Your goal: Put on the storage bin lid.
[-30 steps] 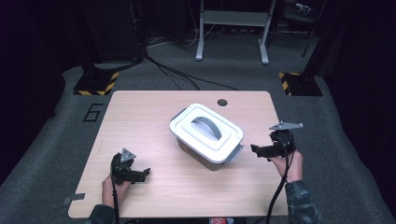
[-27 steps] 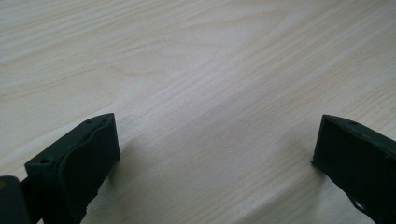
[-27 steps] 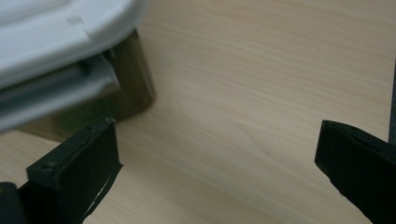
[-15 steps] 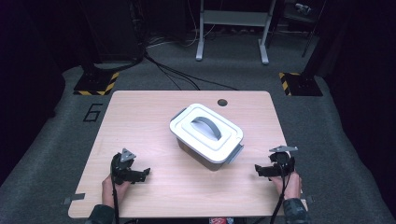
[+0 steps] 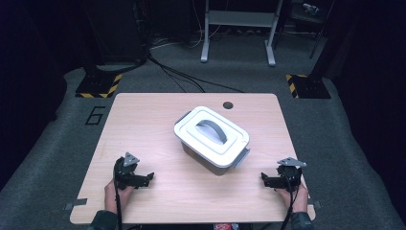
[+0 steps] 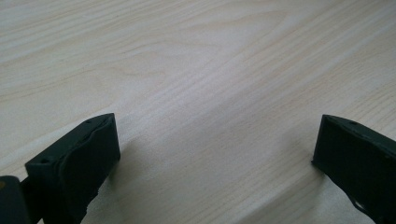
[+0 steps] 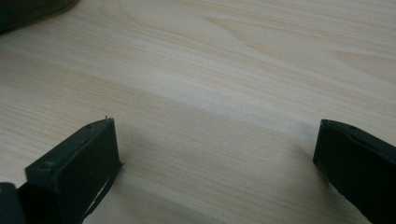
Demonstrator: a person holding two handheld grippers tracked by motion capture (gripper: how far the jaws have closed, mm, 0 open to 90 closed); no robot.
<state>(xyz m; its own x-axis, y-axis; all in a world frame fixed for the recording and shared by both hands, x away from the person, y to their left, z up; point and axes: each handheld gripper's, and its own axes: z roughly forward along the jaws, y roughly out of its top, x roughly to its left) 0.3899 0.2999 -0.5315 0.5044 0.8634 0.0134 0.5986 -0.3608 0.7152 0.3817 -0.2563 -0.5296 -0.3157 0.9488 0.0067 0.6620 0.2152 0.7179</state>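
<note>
Left gripper (image 5: 143, 178) low over the near-left corner of the bench (image 5: 143, 120), jaws spread wide, nothing between them; in the left gripper view only bare wood grain lies between the two black jaws. Right gripper (image 5: 269, 179) mirrors it at the near-right corner, jaws likewise wide and empty, bare wood between them in the right gripper view. Each sits in a hand (image 5: 114, 192) coming in from the near edge, cables trailing back toward the person.

Between and beyond them, mid-bench: a lidded container (image 5: 211, 139), white lid with a grey handle (image 5: 213, 129) arching over the top, grey latches at the ends. Sits turned at an angle to the bench edges. Lid looks seated. Well apart from both grippers, neither touching it.

Judgement: a resting or starting stance. Grippers parked wide at either side, pointed inward, leave the container unobstructed and equally reachable from both hands. Angled placement puts one latch toward each side, which would suit a two-handed approach.
</note>
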